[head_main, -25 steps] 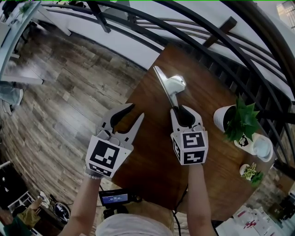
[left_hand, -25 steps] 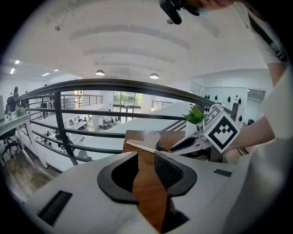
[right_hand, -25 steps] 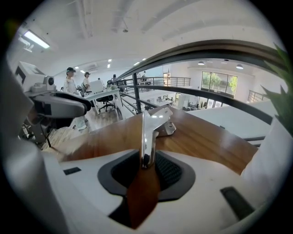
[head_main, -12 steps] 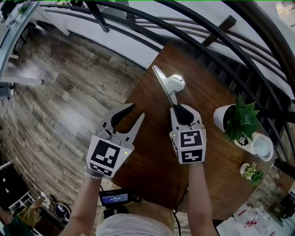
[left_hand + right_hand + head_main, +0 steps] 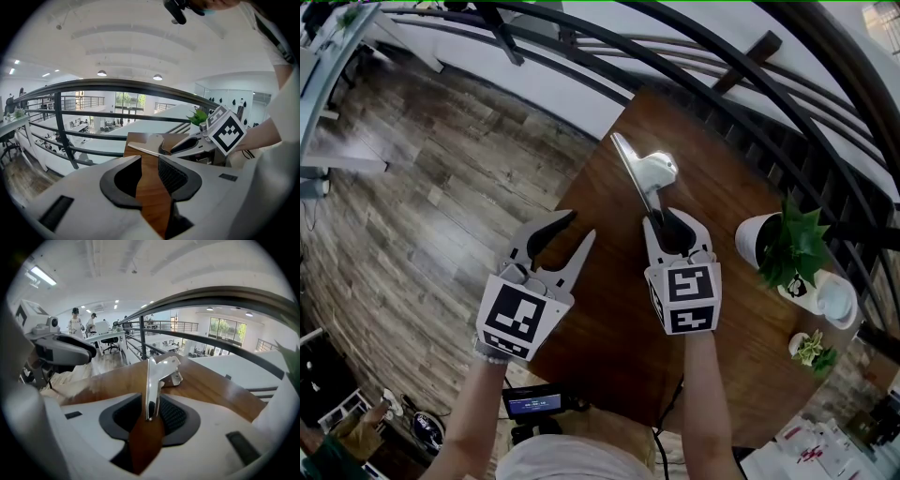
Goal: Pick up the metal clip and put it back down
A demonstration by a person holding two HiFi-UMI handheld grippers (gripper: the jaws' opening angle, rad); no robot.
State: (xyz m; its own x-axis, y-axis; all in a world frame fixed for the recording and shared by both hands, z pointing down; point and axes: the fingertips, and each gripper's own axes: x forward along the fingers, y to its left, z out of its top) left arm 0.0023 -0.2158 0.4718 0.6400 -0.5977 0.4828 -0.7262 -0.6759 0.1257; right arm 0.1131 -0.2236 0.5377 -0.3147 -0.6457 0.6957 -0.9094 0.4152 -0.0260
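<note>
Right tool (image 5: 666, 221): jaws opening, with the thin handle of the metal clip (image 5: 649, 175) standing between the pads and a narrow gap showing at either side. The clip's broad end reaches away from the tool over the brown table (image 5: 609, 328), toward the black railing (image 5: 581, 47). Left tool (image 5: 577, 225): jaws apart, nothing between them, held over the table's left edge, well apart from the clip. A potted plant (image 5: 787, 248) stands near the right tool's far side.
</note>
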